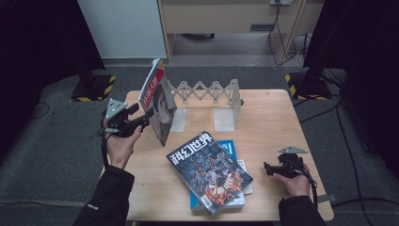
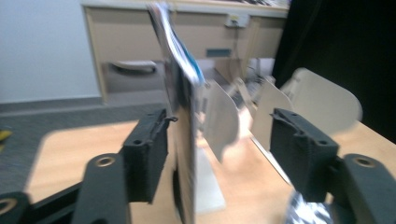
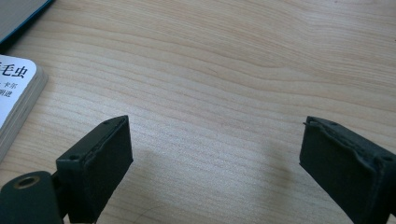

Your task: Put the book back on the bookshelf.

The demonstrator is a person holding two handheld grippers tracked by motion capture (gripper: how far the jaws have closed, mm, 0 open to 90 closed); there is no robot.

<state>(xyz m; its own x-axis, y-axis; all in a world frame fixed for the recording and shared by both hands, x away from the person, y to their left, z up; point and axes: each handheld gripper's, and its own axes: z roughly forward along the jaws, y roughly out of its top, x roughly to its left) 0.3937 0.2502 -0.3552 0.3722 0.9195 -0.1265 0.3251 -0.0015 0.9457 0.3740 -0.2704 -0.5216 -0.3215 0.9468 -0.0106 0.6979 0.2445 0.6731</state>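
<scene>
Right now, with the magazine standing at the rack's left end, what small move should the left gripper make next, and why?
Probably draw the left gripper straight back off the magazine. Its fingers stand apart with the magazine's edge between them, near the left one, so the grip looks released. The magazine stands upright but tilted at the rack, so backing away slowly should avoid tipping it.

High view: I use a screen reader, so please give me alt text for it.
A person's left gripper stands open around an upright red-covered magazine at the left end of an expanding book rack on a wooden table. A stack of books lies flat in front; the right gripper rests on the table, open.
</scene>
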